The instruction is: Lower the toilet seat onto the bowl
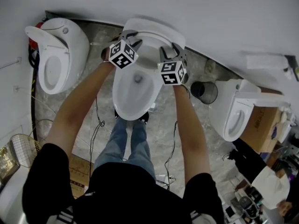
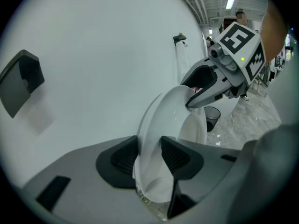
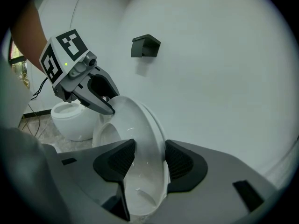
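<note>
Grasp step: toilet seat gripped upright, not yet lowered.

Head view: toilet seat (image 1: 150, 31) raised against the wall (image 1: 210, 13) behind the bowl (image 1: 135, 97), with left gripper (image 1: 131, 35) and right gripper (image 1: 170, 49) at its top rim. Left gripper view: seat edge pinched between closed jaws. Right gripper view: same, rim clamped. Next, probably: tip forward, ease down onto the bowl evenly. No brand or writing legible, only square markers (image 1: 122, 54).
</note>
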Demonstrator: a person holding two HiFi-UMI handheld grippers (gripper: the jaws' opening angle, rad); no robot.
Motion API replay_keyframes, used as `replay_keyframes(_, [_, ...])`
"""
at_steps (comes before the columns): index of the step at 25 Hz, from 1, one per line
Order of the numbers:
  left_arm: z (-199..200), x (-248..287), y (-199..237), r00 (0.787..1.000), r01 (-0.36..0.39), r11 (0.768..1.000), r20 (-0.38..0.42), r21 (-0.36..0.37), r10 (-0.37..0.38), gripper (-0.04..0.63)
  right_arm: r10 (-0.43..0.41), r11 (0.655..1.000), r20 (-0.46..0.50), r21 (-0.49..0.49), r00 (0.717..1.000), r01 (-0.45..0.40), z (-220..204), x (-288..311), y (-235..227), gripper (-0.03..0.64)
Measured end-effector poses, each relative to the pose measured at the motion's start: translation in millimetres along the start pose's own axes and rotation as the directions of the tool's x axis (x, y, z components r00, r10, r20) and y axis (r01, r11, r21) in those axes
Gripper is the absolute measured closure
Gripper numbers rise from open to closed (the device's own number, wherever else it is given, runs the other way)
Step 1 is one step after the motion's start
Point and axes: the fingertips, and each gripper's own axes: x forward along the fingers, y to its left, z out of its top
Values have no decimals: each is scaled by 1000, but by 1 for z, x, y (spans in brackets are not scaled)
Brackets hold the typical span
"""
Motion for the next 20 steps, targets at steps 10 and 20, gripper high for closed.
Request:
replay_keyframes(10, [-5, -24, -15, 1000, 9, 998, 14, 55, -9, 459, 0, 999, 19, -43, 1000, 1, -2, -25, 15, 422])
replay_keyframes(20, [-12, -45, -33, 1000, 0, 998, 26, 66, -2, 469, 0, 998, 38, -68, 999, 2, -6, -48, 31, 439])
